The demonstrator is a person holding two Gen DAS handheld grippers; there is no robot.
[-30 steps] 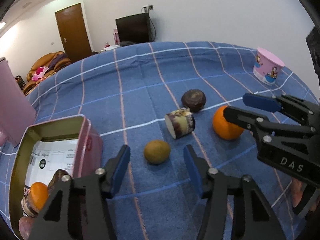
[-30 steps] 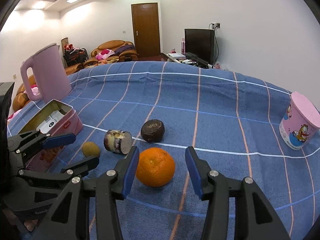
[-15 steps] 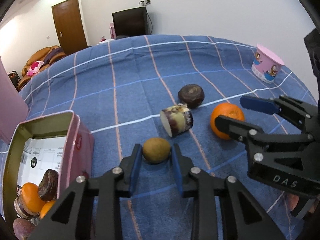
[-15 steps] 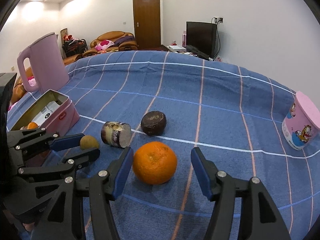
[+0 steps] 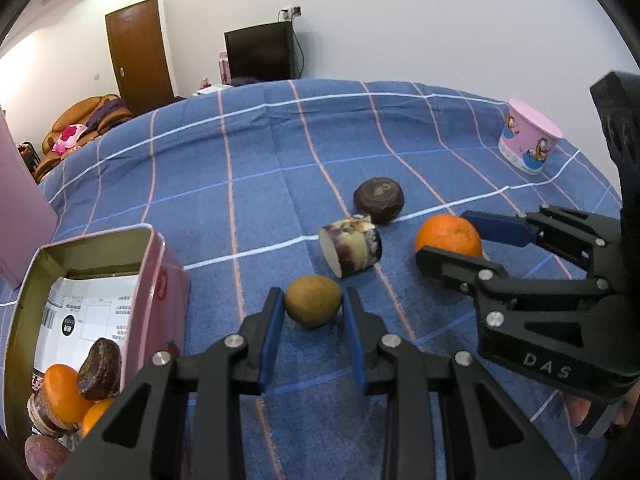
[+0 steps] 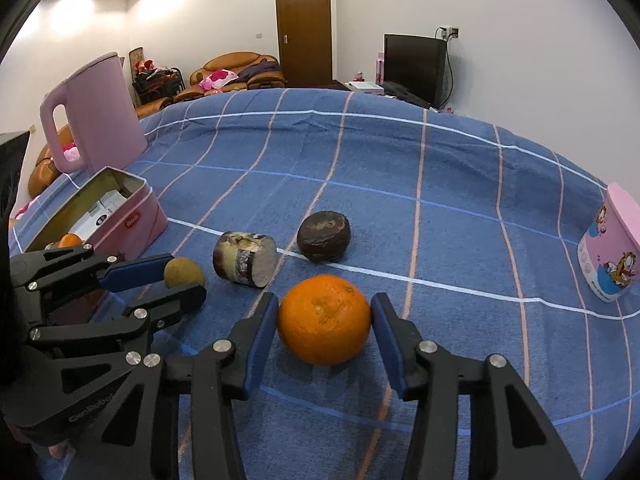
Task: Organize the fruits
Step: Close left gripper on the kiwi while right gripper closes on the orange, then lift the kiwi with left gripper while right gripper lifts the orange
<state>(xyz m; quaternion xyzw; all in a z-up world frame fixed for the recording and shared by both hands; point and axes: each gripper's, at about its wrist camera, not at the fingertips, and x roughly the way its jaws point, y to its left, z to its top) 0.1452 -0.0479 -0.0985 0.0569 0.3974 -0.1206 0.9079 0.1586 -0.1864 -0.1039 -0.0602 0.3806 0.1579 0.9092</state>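
My left gripper (image 5: pixel 313 314) is shut on a small brown-green kiwi (image 5: pixel 313 305) that rests on the blue checked cloth; it also shows in the right wrist view (image 6: pixel 184 273). My right gripper (image 6: pixel 325 332) has closed on a large orange (image 6: pixel 324 318), its pads touching both sides; the orange shows in the left wrist view (image 5: pixel 448 236). A cut purple cylinder piece (image 5: pixel 352 246) and a dark round fruit (image 5: pixel 379 200) lie just beyond. A pink tin (image 5: pixel 156 264) at the left holds several fruits.
A pink cartoon cup (image 5: pixel 528 140) stands at the far right. A pink kettle (image 6: pixel 96 110) stands behind the tin at the left. The blue cloth (image 6: pixel 400 168) stretches away behind the fruits.
My left gripper closed from wide open onto the kiwi. My right gripper moved forward around the orange and narrowed until its pads touch it.
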